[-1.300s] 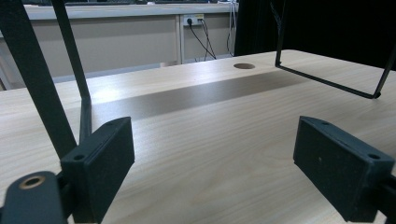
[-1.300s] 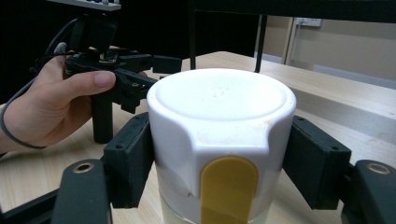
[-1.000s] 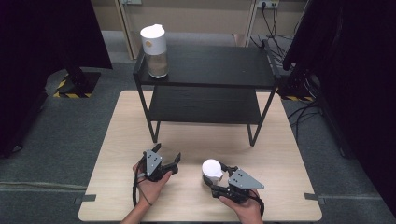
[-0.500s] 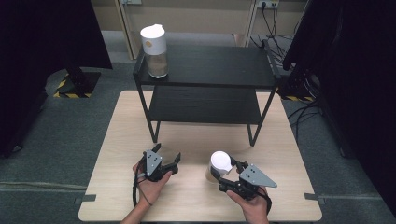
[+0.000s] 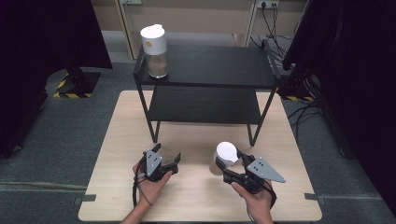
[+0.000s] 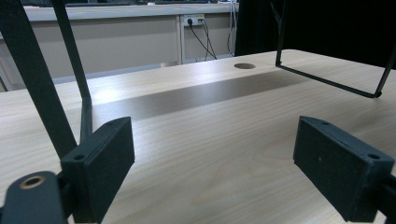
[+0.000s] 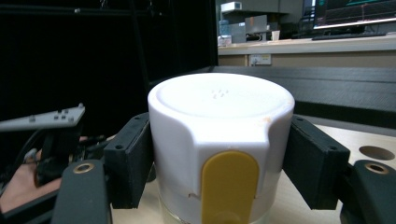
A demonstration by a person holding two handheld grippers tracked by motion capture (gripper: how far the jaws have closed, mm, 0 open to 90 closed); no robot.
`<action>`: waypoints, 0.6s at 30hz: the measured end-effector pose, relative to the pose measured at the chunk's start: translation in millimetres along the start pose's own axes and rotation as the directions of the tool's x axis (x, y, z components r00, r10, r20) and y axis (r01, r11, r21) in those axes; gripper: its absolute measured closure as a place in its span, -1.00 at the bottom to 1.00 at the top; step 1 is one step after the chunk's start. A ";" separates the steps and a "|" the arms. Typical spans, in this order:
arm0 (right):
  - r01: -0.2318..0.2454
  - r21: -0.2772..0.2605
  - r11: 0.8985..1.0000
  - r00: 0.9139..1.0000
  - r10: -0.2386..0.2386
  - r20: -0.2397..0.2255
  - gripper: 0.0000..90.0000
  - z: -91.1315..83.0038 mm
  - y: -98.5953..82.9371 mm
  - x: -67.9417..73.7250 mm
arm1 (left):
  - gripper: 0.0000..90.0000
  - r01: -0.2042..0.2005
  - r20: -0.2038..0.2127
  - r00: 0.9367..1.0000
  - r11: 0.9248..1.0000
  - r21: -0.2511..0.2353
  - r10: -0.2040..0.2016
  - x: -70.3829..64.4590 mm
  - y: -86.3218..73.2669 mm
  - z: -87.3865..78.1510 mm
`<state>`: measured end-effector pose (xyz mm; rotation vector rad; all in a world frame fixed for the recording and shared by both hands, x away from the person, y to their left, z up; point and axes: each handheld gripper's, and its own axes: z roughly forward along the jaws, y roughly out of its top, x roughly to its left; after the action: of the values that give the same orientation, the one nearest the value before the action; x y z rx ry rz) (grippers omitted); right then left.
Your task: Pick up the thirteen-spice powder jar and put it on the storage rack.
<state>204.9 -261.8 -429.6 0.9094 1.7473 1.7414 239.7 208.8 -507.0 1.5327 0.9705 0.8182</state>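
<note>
Looking along my right claw [image 7: 219,154], I see a yellow tab [image 7: 229,186] on the jar's [image 7: 219,135] white lid, which the high view hides. From above, the jar [image 5: 223,157] sits low over the counter [image 5: 196,140], in front of the rack [image 5: 205,70], where a second jar [image 5: 154,44] stands. That claw is clamped on the lid's sides. My left claw [image 6: 212,172] gapes wide over bare wood, holding nothing.
</note>
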 end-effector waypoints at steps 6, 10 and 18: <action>-0.010 -0.019 1.000 1.000 0.010 0.010 -0.31 0.9 9.0 -2.1 | -0.73 0.000 0.000 1.000 1.000 0.000 0.000 -0.1 -0.1 0.0; -0.017 -0.029 0.999 1.000 0.017 0.012 -0.32 1.9 14.2 -3.2 | -0.72 -0.001 0.000 1.000 1.000 -0.001 0.001 -0.4 -0.2 0.0; -0.036 -0.044 0.998 0.999 0.037 0.012 -0.31 5.5 23.0 -4.8 | -0.72 -0.007 -0.001 1.000 1.000 0.003 0.007 -0.9 0.5 0.1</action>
<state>214.6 -262.9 -407.5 0.9374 1.6883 1.7860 239.5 207.9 -506.5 1.5391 0.9681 0.8231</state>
